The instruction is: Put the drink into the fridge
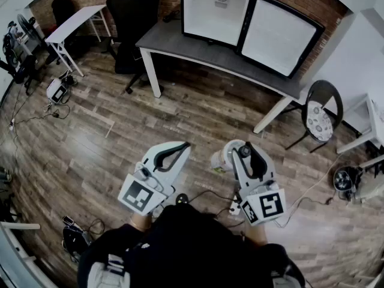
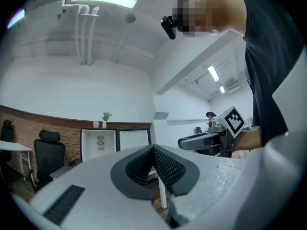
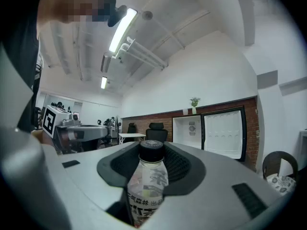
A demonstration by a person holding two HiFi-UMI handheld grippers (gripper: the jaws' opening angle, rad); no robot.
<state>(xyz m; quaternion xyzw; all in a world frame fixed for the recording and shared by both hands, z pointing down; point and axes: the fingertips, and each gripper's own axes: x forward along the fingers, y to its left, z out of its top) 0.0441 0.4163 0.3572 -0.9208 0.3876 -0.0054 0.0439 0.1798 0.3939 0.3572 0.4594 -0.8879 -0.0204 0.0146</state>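
We hold the drink [image 3: 146,186] pinched between the right gripper's [image 1: 242,153] jaws, the left gripper's [image 2: 153,159] jaws pressed together on nothing, and with the fridge [image 1: 216,14] far off on the grey table [image 1: 180,44], its smooth body could slip or tilt on the way.

The brown wood-plank floor [image 1: 90,143] carries a grey-topped, white-legged table [image 1: 198,50] at twelve o'clock, a black office chair [image 1: 132,14] at eleven and a black round-backed chair [image 1: 318,120] at two.
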